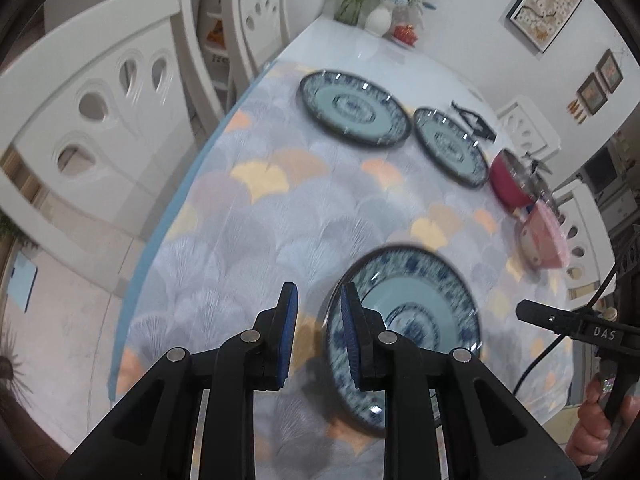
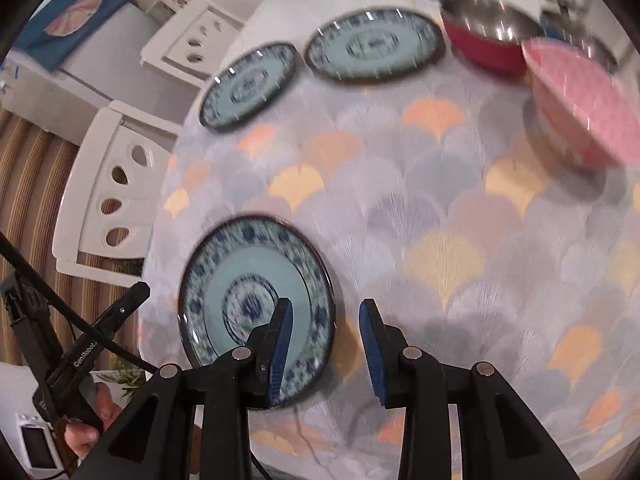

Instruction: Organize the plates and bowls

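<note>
Left gripper (image 1: 318,300) fingers apart, empty; right gripper (image 2: 326,318) likewise

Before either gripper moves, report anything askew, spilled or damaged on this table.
The pink bowl looks tipped, its rim slanting towards the red bowl, though blur makes this uncertain. The three plates lie flat. No spill or breakage shows.

Three plates, two bowls on the table.
Plates (image 2: 256,304) (image 2: 248,85) (image 2: 374,44) are blue-patterned; one bowl (image 2: 486,36) red, one bowl (image 2: 584,108) pink. Three chairs (image 1: 92,120) (image 1: 256,20) (image 1: 528,124) in view.
</note>
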A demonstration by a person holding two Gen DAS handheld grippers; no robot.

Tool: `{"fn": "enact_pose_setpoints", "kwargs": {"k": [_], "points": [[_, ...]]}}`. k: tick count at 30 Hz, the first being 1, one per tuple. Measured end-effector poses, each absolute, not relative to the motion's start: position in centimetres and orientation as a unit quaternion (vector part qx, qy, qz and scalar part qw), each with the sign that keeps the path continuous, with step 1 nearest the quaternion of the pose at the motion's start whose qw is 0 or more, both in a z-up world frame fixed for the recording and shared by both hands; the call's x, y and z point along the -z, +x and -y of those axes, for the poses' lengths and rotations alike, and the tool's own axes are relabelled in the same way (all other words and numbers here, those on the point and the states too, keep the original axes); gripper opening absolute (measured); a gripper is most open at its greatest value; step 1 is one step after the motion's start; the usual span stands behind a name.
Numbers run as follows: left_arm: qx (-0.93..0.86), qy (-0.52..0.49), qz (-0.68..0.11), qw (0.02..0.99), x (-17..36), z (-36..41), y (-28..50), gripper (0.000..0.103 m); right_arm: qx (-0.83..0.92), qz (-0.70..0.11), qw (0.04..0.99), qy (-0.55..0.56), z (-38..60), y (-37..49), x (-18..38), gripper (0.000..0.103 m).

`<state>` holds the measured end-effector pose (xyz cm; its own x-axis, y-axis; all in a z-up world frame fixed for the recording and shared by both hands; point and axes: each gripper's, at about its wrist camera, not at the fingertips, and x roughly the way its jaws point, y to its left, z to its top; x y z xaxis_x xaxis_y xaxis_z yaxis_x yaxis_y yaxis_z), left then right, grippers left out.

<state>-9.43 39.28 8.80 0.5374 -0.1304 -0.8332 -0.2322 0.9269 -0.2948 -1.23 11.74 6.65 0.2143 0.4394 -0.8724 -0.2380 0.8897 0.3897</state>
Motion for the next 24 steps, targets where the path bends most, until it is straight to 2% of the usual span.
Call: {"fn": "enact_pose_setpoints", "kwargs": {"k": [7, 9, 10, 11, 12, 13, 24], "points": [[-0.021, -0.171, -0.443, 0.880, -12.6, -39.7, -6.9, 0.030, -0.226, -0.538, 0.812, 0.024, -14.1, 0.3, -10.6, 0.033], [-0.020, -0.162, -0.443, 0.882, -13.3, -39.9, -5.7, 0.045, -0.231, -0.531, 0.815, 0.027, -14.2, 1.1, -11.4, 0.036], [-0.022, -0.159, -0.442, 0.882, -13.5, -40.0, -5.1, 0.059, -0.232, -0.525, 0.819, 0.027, -14.4, 1.6, -11.9, 0.039], [-0.026, -0.156, -0.437, 0.886, -13.8, -40.2, -4.5, 0.064, -0.232, -0.518, 0.823, 0.028, -14.4, 2.0, -12.3, 0.049], [-0.029, -0.152, -0.432, 0.888, -14.0, -40.4, -3.9, 0.064, -0.230, -0.509, 0.829, 0.030, -14.5, 2.5, -12.6, 0.059], [-0.030, -0.150, -0.432, 0.889, -14.1, -40.4, -3.4, 0.064, -0.228, -0.505, 0.832, 0.031, -14.7, 2.8, -12.7, 0.060], [-0.038, -0.133, -0.443, 0.886, -12.2, -42.6, 6.7, 0.063, -0.241, -0.517, 0.820, 0.040, -17.8, 10.8, -11.2, 0.060]]}}
